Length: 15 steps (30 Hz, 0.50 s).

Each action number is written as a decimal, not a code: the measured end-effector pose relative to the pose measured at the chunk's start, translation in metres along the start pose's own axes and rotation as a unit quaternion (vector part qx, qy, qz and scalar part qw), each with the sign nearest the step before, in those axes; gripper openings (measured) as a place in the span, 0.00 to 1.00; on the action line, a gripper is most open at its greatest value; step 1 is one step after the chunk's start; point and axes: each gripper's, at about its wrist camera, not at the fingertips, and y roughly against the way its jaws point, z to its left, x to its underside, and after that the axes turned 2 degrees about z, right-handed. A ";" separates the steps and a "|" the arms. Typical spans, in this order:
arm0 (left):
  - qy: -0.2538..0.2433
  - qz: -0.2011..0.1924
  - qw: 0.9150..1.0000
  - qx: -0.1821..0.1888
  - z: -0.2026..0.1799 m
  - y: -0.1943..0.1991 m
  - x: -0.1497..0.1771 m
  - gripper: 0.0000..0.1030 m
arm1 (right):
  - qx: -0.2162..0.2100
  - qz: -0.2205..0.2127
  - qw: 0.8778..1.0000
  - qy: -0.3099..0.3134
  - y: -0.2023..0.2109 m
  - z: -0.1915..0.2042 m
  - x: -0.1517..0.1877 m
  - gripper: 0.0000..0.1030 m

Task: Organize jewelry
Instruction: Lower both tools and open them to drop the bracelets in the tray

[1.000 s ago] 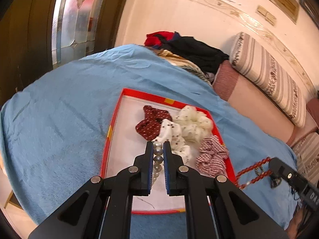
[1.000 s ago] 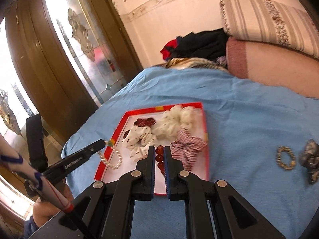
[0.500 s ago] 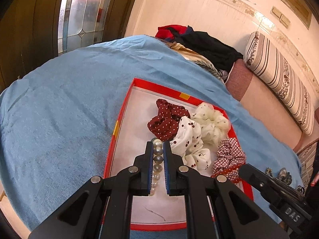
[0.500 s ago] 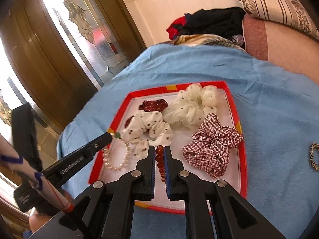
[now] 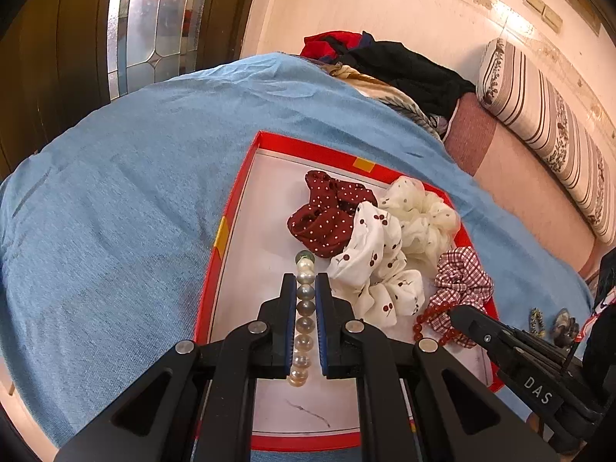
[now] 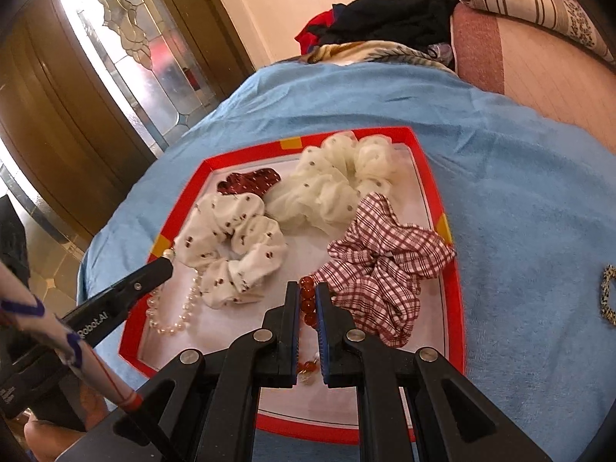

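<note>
A red-rimmed tray (image 5: 246, 177) (image 6: 423, 154) with a white floor lies on a blue blanket. My left gripper (image 5: 306, 281) is shut on a pearl bracelet (image 5: 304, 304), low over the tray's left side; the pearls also show in the right wrist view (image 6: 181, 315). My right gripper (image 6: 307, 288) is shut on a red bead bracelet (image 6: 307, 300), low over the tray's front, beside a plaid scrunchie (image 6: 385, 265); the red beads also show in the left wrist view (image 5: 427, 317). A maroon scrunchie (image 5: 327, 211), a cherry-print scrunchie (image 5: 373, 265) and a cream scrunchie (image 5: 423, 219) lie in the tray.
A beaded bracelet (image 6: 608, 296) and a dark ornament (image 5: 566, 321) lie on the blanket right of the tray. Clothes (image 5: 396, 65) are heaped at the far end, by a pink bolster and a striped pillow (image 5: 550, 127). A glass-panelled door (image 5: 154, 23) stands left.
Both grippers have moved forward and down over the tray with their bracelets. The red beads have come in from over the blanket to the tray's front.
</note>
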 end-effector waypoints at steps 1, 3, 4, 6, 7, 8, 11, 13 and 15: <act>-0.003 0.000 1.000 -0.004 -0.001 0.000 0.000 0.09 | 0.001 0.001 1.000 0.000 -0.001 -0.001 0.001 0.09; -0.008 0.000 1.000 -0.011 -0.002 -0.001 0.001 0.09 | 0.004 0.004 1.000 0.000 -0.004 -0.002 0.002 0.09; -0.008 0.001 1.000 -0.011 -0.002 -0.002 0.002 0.09 | 0.003 0.007 1.000 -0.001 -0.005 -0.003 0.003 0.09; -0.008 0.003 1.000 -0.014 -0.002 -0.003 0.002 0.09 | 0.005 0.010 1.000 0.000 -0.007 -0.004 0.004 0.09; -0.009 0.003 1.000 -0.016 -0.002 -0.004 0.002 0.09 | 0.005 0.011 1.000 -0.001 -0.008 -0.004 0.005 0.09; -0.010 0.003 1.000 -0.018 -0.002 -0.004 0.002 0.09 | 0.005 0.012 1.000 -0.001 -0.009 -0.005 0.005 0.09; -0.014 0.006 1.000 -0.023 -0.002 -0.006 0.003 0.09 | 0.009 0.014 1.000 0.002 -0.010 -0.004 0.006 0.09; -0.016 0.007 1.000 -0.025 -0.003 -0.007 0.003 0.09 | 0.009 0.013 1.000 0.003 -0.008 -0.004 0.007 0.09; -0.020 0.000 0.999 -0.032 -0.004 -0.005 0.003 0.09 | 0.010 0.012 1.000 0.003 -0.007 -0.003 0.007 0.09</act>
